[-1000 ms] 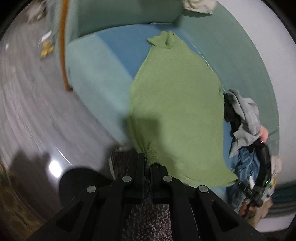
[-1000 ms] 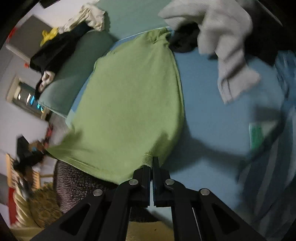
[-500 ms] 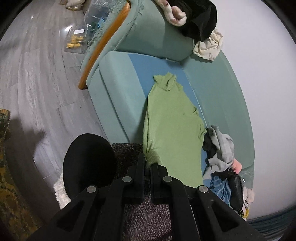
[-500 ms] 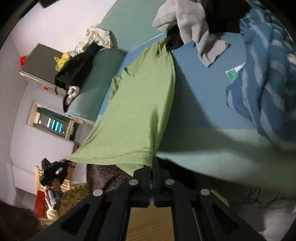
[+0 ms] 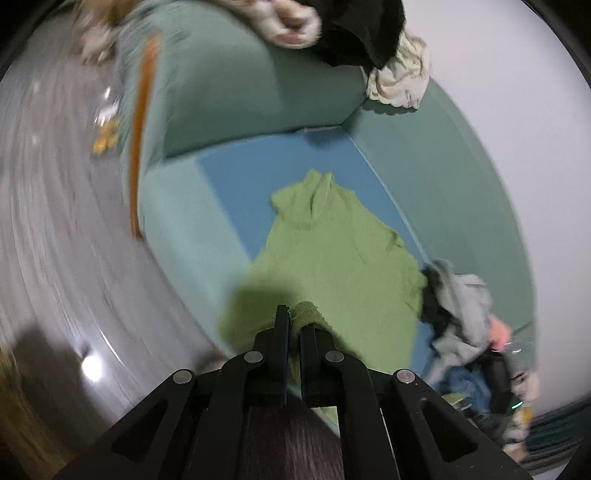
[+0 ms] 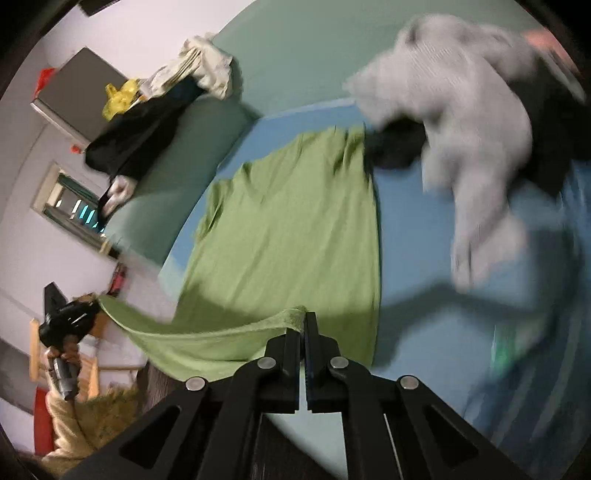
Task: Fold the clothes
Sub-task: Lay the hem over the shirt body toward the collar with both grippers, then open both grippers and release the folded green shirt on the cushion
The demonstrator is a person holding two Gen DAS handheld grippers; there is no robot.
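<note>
Two corners of the green garment's (image 5: 332, 266) near hem are clamped, one in each tool. The left gripper (image 5: 293, 325) is closed on a bunched corner of cloth; the right gripper (image 6: 304, 325) is closed on the opposite corner, with the hem stretched between them and lifted off the seat. The far part of the garment, collar end included, lies flat on the blue seat cover (image 5: 258, 177) of the teal sofa (image 5: 229, 96), with its near end hanging over the seat's front edge.

Step in hand, as judged: the lengthwise fold, with the hem raised ready to go over toward the collar. The next move calls for carrying both corners away from the near edge at equal height, keeping the hem taut, and laying it square on the far end before release.

A pile of grey and dark clothes (image 6: 461, 122) lies just beside the garment's right edge and could snag. More clothes (image 5: 351, 33) sit on the sofa arm.

Motion blur softens both views. The sleeves cannot be made out clearly. The left hand (image 6: 66, 354) appears only at the edge of the right wrist view.
</note>
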